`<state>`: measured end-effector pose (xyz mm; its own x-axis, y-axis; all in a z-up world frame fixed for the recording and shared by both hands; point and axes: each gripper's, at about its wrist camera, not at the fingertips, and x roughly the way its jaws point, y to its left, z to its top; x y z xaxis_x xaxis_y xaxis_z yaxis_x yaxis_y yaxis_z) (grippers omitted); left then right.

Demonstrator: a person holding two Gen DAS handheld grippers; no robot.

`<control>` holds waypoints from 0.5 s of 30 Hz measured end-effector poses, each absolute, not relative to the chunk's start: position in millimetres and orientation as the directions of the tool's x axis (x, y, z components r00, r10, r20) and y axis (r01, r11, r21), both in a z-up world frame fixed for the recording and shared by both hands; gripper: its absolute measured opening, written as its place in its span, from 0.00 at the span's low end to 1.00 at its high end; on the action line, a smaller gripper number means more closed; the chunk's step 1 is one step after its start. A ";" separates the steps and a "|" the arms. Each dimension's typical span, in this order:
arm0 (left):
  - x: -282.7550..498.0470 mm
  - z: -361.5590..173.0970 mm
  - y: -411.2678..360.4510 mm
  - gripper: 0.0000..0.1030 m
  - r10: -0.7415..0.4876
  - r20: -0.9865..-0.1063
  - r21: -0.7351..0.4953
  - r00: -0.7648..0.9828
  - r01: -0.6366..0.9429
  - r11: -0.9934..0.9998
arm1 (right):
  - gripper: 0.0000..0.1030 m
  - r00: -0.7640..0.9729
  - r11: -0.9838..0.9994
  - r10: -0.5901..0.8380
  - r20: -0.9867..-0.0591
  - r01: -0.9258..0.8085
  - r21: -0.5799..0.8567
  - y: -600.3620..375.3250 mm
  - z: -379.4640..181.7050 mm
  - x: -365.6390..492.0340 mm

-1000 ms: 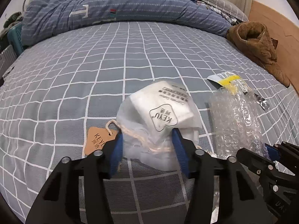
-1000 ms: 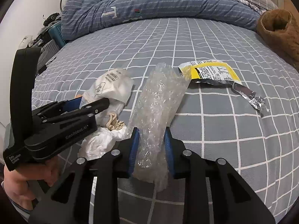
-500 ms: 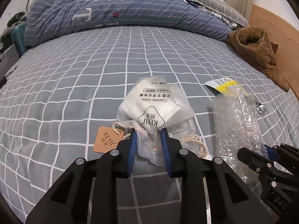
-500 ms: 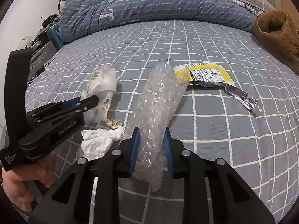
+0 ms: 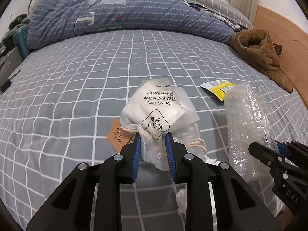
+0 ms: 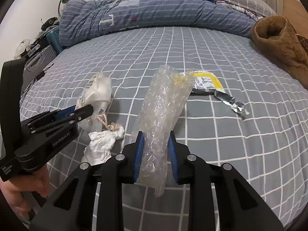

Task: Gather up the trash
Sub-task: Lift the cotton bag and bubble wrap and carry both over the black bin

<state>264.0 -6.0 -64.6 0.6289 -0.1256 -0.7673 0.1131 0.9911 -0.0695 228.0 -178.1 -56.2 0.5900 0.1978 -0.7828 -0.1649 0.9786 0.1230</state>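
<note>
My left gripper (image 5: 152,140) is shut on a white cosmetic-cotton pouch (image 5: 156,109) with a cord and a brown tag (image 5: 117,136), held up off the grey checked bed; it also shows in the right wrist view (image 6: 96,96). My right gripper (image 6: 155,144) is shut on a clear bubble-wrap sleeve (image 6: 163,105), which also shows at the right of the left wrist view (image 5: 248,119). A yellow and silver wrapper (image 6: 209,84) lies on the bed beyond it. A crumpled white tissue (image 6: 104,142) lies on the bed between the grippers.
A rolled blue quilt (image 5: 125,13) lies across the far side of the bed. A brown fleece garment (image 5: 259,53) lies at the right edge by the wooden headboard (image 5: 284,30). Suitcases (image 6: 38,61) stand off the bed's left side.
My left gripper closed on the pouch and lifted it, standing it up off the bed. My right gripper kept its hold on the bubble wrap and raised it slightly.
</note>
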 end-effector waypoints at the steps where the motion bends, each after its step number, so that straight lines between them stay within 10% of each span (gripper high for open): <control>1: 261.7 -62.5 -5.0 0.24 -0.127 -0.766 -0.073 0.630 0.112 0.991 | 0.24 0.594 0.979 0.194 -0.781 -0.163 0.119 -178.7 -53.1 224.7; 15: 211.4 -40.1 -3.7 0.23 -0.125 -0.756 -0.064 0.642 0.117 0.991 | 0.24 0.629 0.983 0.173 -0.758 -0.153 0.097 -191.0 -32.2 188.9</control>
<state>211.4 -3.7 -40.1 0.6421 -0.1246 -0.7564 0.1171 0.9911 -0.0638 188.9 -191.0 -32.2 0.6289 0.1725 -0.7581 -0.1528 0.9835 0.0971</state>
